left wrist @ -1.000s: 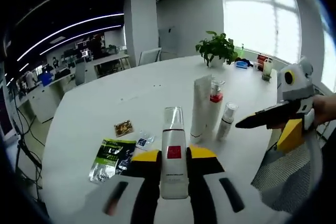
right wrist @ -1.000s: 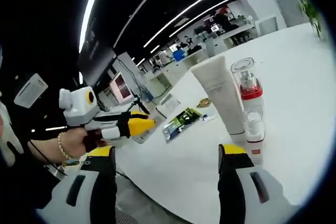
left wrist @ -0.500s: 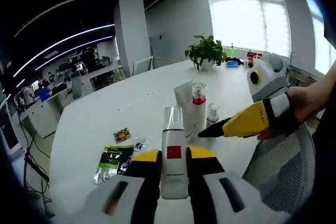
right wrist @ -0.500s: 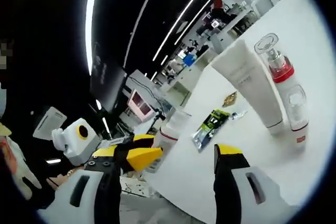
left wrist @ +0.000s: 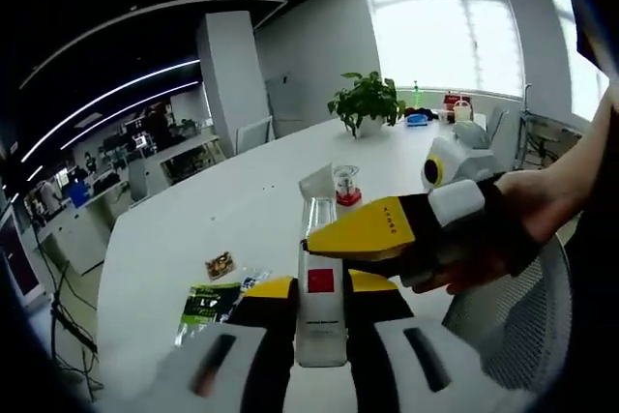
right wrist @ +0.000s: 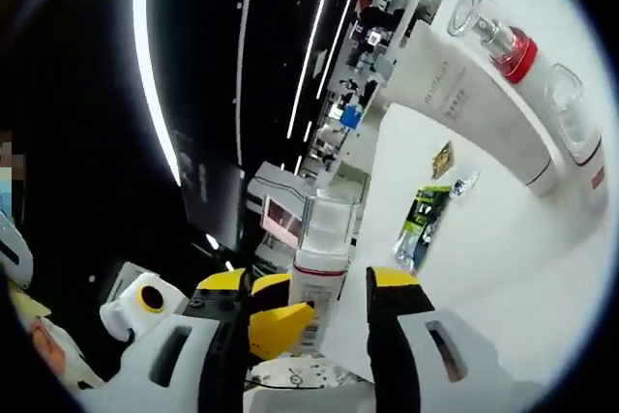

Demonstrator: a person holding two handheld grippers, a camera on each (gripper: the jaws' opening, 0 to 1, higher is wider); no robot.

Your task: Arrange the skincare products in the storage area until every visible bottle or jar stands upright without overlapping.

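Note:
My left gripper is shut on a white bottle with a red label and a clear cap, held upright above the white table. My right gripper, in a person's hand, reaches in from the right with a yellow jaw across the bottle's upper part. In the right gripper view, that bottle stands between the open jaws of the right gripper, with gaps on both sides, and the left gripper shows below it. A white tube, a red-collared bottle and a small bottle stand together on the table.
A green sachet and a small brown sachet lie on the table at the left. A potted plant and small items stand at the far edge by the window. A mesh chair is at the right.
The right gripper has moved in to the held bottle, and its jaws have narrowed and now straddle the bottle's top. The left gripper still holds the bottle.

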